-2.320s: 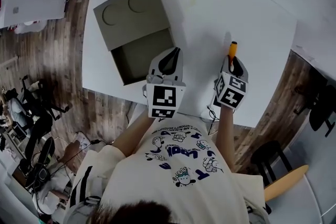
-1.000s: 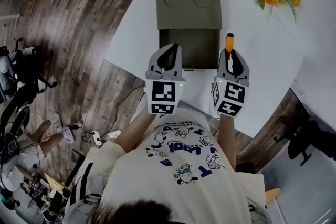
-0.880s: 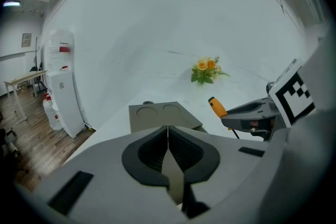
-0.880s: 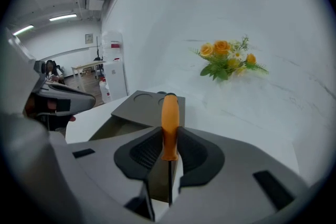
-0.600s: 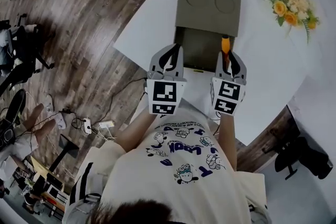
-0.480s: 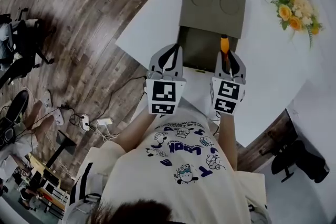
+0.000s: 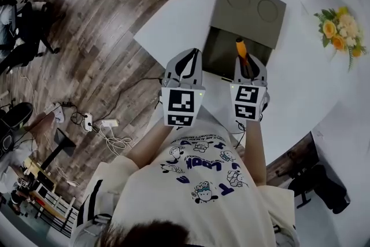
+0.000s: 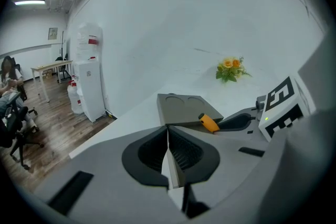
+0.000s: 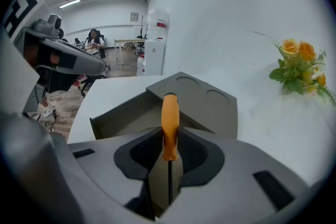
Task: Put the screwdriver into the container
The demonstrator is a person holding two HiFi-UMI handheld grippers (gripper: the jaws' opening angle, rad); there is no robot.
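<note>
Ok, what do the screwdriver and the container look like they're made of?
The screwdriver has a smooth, matte orange handle, likely plastic or rubber, and a thin dark shaft, probably metal. The container is matte grey-brown with two moulded round recesses: plastic or pressed fibre, hard to tell which.

A white table (image 7: 173,26) is seen from above, and a grey-green container (image 7: 248,19) is set on it. The container's far part is covered by a flat top with two round recesses, and its near part is left open. The right gripper (image 7: 248,63) is held at the container's near edge. A screwdriver (image 7: 240,48) is gripped in it, with the orange handle pointed forward over the open compartment. The left gripper (image 7: 188,62) is held beside it, by the container's near left corner. Yellow flowers (image 7: 341,29) are seen well apart to the right, and wooden floor (image 7: 87,37) to the left.
</note>
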